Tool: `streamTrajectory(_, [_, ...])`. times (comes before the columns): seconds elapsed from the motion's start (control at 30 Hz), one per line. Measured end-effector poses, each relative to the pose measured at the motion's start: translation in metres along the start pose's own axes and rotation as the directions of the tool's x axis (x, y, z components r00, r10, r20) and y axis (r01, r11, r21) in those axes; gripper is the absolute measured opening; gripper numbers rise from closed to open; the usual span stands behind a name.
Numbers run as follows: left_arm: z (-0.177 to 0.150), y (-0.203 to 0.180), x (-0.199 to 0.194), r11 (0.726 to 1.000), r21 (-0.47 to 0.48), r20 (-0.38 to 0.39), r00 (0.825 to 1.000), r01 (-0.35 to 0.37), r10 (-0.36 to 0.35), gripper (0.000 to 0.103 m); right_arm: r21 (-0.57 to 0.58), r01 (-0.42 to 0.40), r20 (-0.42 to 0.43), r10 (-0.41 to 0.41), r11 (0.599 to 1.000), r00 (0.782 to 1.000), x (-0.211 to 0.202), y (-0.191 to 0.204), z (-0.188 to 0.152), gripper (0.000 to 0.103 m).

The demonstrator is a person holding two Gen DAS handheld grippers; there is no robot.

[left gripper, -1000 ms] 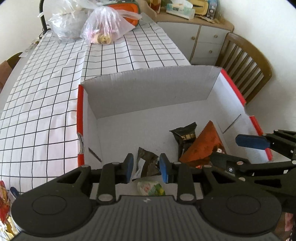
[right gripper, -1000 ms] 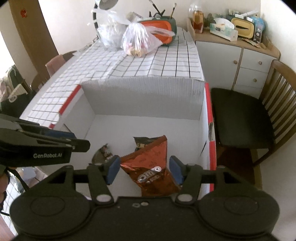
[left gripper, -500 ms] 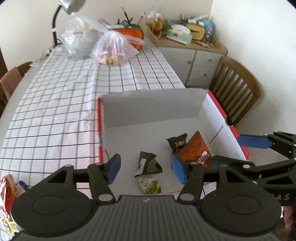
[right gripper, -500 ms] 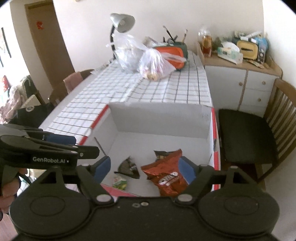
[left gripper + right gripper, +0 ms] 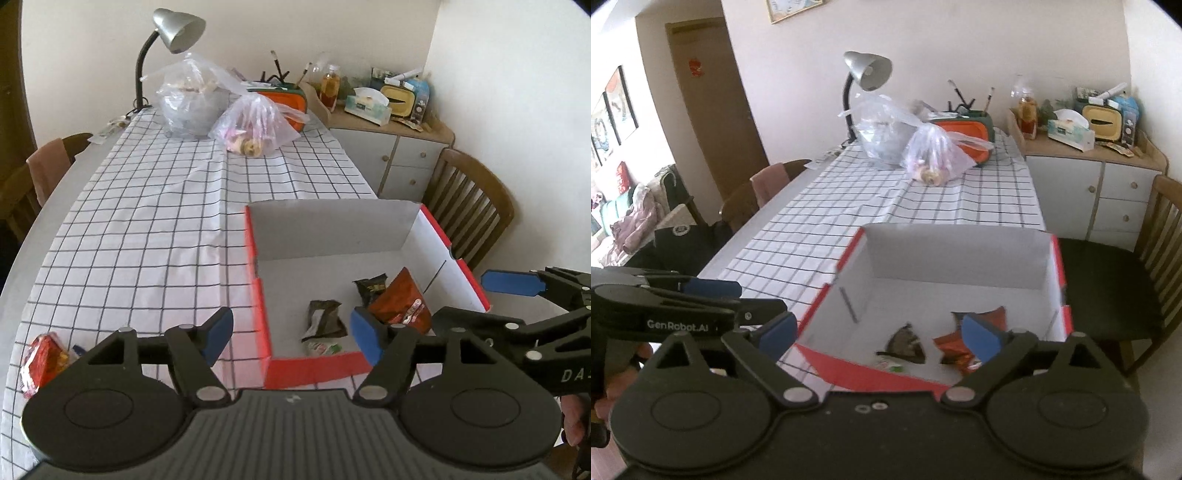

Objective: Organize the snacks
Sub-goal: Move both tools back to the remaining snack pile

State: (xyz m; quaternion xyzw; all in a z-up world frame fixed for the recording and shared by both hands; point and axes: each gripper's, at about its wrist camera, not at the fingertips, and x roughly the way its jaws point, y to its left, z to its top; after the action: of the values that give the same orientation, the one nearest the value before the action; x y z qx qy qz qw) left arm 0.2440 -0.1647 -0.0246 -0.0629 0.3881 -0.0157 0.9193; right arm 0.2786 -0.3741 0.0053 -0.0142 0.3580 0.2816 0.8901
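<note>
box: white cardboard box (image 5: 332, 236) with red rim, open top, on the checked tablecloth (image 5: 147, 221); landmark for the rest
orange packet: red-orange snack packet (image 5: 402, 301) inside box, on the floor by its right wall
black packet: small black packet (image 5: 373, 286) inside box, touching orange packet on its left, toward the back wall
dark wrapper: crumpled dark wrapper (image 5: 325, 317) inside box, mid-floor, left of orange packet
green sweet: small white-green wrapped piece (image 5: 323, 348) inside box, just in front of dark wrapper, by the front wall
loose snacks: red-orange packet (image 5: 42, 356) outside box, well to its left on the cloth, at the table's near edge
left gripper: (image 5: 291, 338) above box's front-left corner, jaws opening, blue pads spread, nothing between them
right gripper: (image 5: 879, 334) above box's front wall, jaws opening wide, nothing pinched; orange packet shows behind its right pad
plastic bags: two clear bags (image 5: 255, 125) far beyond box, at the table's far end
lamp: grey desk lamp (image 5: 173, 26) beyond box, behind the bags
chair: wooden chair (image 5: 469, 206) right of box, off the table
</note>
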Motion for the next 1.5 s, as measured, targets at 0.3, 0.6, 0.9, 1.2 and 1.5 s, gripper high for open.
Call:
streamTrajectory(0.3, [-0.027,0.062,-0.028,1.0,-0.005,0.018,1.0,-0.012,0.012,0.079,-0.002,0.002,-0.005,-0.002,1.0,1.0,0.011,0.061,-0.015,0.101])
streamTrajectory(0.6, [-0.052,0.139,-0.047,0.999,-0.021,-0.022,0.999,-0.026,0.025,0.079,0.031,0.026,-0.061,-0.024,0.999,0.998,0.036,0.113,-0.035,0.101])
streamTrajectory(0.9, [-0.072,0.202,-0.051,0.999,0.006,-0.079,0.996,-0.034,0.034,0.079,0.076,0.047,-0.112,-0.038,0.996,0.993,0.065,0.151,-0.05,0.101])
streamTrajectory(1.2, [-0.101,0.25,-0.04,0.998,0.037,-0.142,0.989,-0.048,0.052,0.079,0.145,0.082,-0.186,-0.054,0.986,0.981,0.109,0.183,-0.06,0.101])
streamTrajectory(1.5, [-0.124,0.287,-0.022,0.999,0.024,-0.221,0.975,-0.029,0.033,0.079,0.203,0.134,-0.265,-0.077,0.97,0.961,0.148,0.194,-0.067,0.1])
